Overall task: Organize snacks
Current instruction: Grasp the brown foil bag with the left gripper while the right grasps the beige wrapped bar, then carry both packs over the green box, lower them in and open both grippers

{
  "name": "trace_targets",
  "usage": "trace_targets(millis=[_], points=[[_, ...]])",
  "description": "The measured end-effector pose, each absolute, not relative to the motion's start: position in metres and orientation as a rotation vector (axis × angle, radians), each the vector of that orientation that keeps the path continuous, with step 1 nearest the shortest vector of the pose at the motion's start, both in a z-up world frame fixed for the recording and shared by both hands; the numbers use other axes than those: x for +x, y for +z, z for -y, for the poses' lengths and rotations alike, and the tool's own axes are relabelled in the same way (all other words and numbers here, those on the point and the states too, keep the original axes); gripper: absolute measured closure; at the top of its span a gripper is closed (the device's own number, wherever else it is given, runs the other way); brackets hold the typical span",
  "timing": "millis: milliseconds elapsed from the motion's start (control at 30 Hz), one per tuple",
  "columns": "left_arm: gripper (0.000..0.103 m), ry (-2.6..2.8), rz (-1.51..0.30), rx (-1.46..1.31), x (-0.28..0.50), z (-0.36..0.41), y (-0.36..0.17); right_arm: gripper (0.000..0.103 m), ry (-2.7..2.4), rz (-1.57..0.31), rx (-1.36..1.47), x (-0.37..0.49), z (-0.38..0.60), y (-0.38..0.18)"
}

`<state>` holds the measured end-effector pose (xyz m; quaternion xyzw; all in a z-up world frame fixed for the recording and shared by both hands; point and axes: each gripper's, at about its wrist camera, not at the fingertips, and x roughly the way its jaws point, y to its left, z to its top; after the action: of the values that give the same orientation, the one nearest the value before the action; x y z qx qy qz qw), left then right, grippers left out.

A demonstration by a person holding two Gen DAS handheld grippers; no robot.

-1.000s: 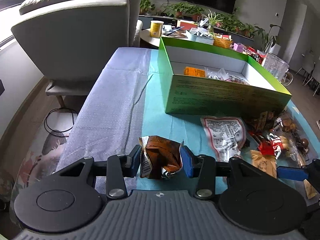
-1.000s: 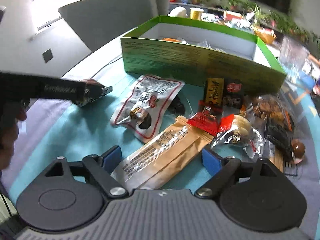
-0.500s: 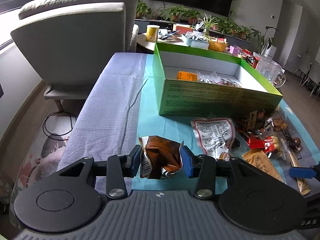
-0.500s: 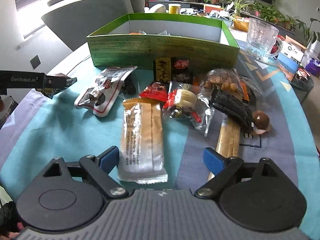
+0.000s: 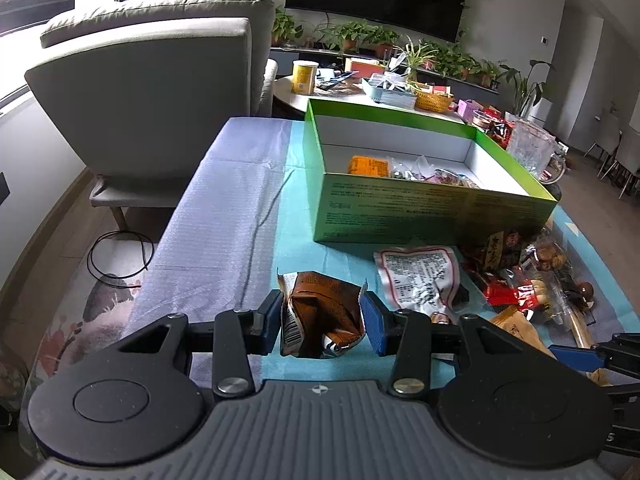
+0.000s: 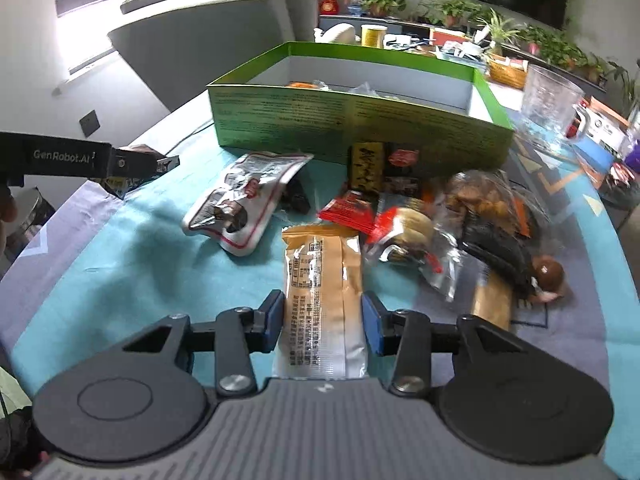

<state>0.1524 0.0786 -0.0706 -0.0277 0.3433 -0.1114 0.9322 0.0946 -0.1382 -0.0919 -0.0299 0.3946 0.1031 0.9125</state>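
My left gripper (image 5: 320, 322) is shut on a crumpled brown snack packet (image 5: 320, 304), held just above the teal cloth in front of the green box (image 5: 400, 208). In the right wrist view the left gripper (image 6: 132, 164) shows side-on at the left. My right gripper (image 6: 322, 320) is closing on a long tan snack packet (image 6: 320, 280) that lies lengthwise on the cloth; both blue pads touch its sides. Its blue fingertip (image 5: 572, 358) shows low right in the left wrist view. The open box (image 6: 340, 120) holds a few snacks.
A white pouch (image 6: 244, 196) lies left of the tan packet. A heap of mixed snacks (image 6: 480, 208) fills the right. A clear glass jug (image 6: 552, 100) stands beyond the box's right corner. A grey armchair (image 5: 140, 92) stands past the table's left edge.
The right gripper's jaws have come in from wide apart to the sides of the tan packet. The left gripper has kept still with the brown packet.
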Motion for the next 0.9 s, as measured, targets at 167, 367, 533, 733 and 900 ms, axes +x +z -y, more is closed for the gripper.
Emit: trace_targets(millis=[167,367,533,733,900], points=[[0.063,-0.249,-0.692,-0.042,0.150,-0.070,-0.065,0.069,0.216,-0.757,-0.019,0.083,0.146,-0.075],[0.063,-0.256,-0.657,-0.033,0.146,-0.064,-0.051,0.069,0.235,-0.672,0.016,0.081,0.151,-0.053],[0.063,-0.269,-0.624,-0.018,0.149,-0.055,-0.040,0.069,0.225,-0.616,0.042,0.087,0.157,-0.042],[0.063,-0.294,-0.584,0.000,0.156,-0.039,-0.025,0.069,0.218,-0.531,0.051,0.097,0.164,-0.023],[0.063,-0.311,-0.553,0.015,0.167,-0.026,-0.014,0.069,0.215,-0.464,0.062,0.116,0.169,-0.009]])
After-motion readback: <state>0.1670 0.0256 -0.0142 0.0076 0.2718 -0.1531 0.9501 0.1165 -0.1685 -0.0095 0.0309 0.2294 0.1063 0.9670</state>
